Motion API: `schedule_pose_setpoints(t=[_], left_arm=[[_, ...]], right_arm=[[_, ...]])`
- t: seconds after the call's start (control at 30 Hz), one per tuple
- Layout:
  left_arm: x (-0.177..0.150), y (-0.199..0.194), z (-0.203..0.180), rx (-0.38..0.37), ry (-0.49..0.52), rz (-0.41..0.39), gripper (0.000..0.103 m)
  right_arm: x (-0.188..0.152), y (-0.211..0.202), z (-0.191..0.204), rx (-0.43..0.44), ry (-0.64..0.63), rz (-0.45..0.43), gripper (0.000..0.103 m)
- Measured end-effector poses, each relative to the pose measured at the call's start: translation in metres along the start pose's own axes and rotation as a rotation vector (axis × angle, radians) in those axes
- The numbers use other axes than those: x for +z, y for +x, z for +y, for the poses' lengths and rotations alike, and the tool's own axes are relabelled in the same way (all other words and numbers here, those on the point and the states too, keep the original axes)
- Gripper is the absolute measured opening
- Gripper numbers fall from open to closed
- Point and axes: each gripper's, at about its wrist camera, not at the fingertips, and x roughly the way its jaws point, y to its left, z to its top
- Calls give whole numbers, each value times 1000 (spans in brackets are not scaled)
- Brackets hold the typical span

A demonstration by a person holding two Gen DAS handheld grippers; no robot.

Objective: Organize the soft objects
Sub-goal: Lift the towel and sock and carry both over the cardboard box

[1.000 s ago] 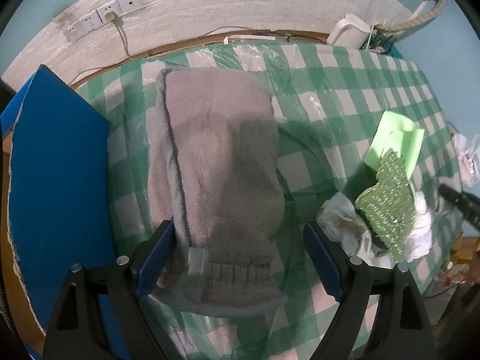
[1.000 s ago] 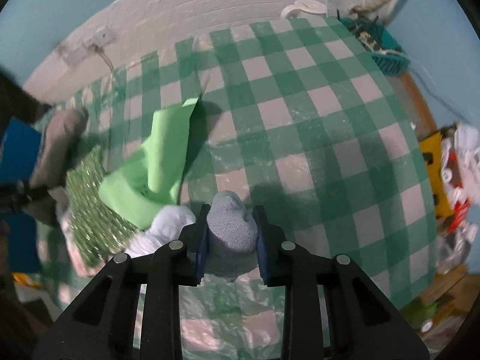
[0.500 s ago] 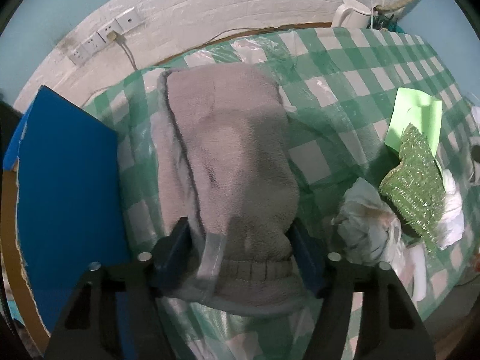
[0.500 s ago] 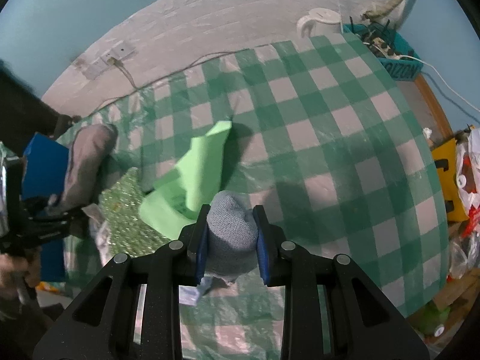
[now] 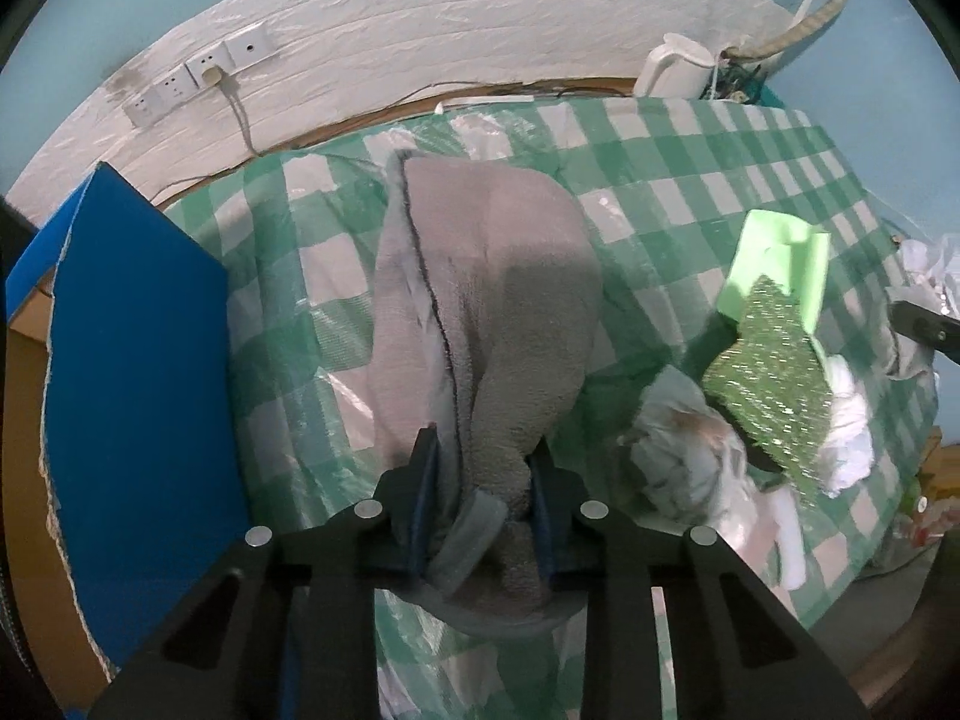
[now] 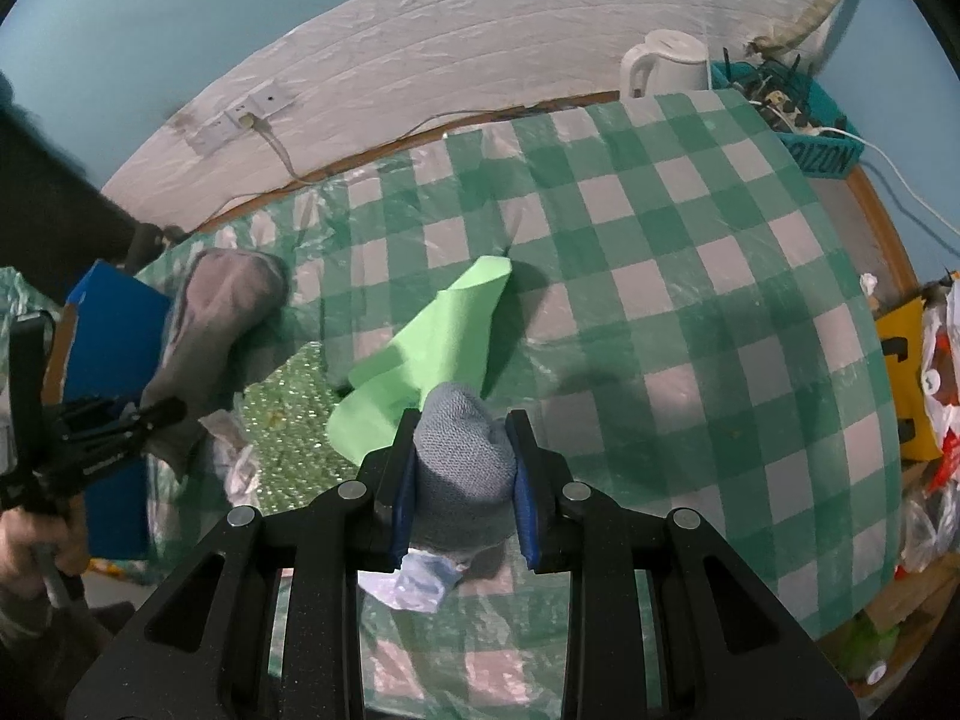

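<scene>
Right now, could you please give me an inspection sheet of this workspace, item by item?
Surface: green-checked tablecloth under clear plastic, wrinkled.
Job's things: grey fleece mitt lying flat, cuff bunched; blue-grey knit piece; light green cloth; sparkly green scrubber.
Clutter: crumpled white wrappers; blue cardboard box at the table's left edge.
Grippers: left gripper closing, mitt cuff between its jaws; right gripper clamped on the knit piece.
Cables: cord from wall sockets; power strip in teal basket.
Surroundings: white kettle, white brick-pattern wall.
</scene>
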Motion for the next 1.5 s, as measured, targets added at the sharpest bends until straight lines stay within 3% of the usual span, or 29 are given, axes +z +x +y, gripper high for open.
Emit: schedule_pose_setpoints(t=[0.63, 0.97, 1.5], left_arm=[[-18, -52, 5, -66, -35, -95, 27], [-32, -91, 17, -106, -56, -158, 27], [-58, -139, 55, -95, -109, -250, 27]], right_arm=[[2, -25, 34, 24, -71, -42, 26], [5, -46, 69, 71, -130, -73, 26], [4, -58, 137, 115, -249, -74, 26]])
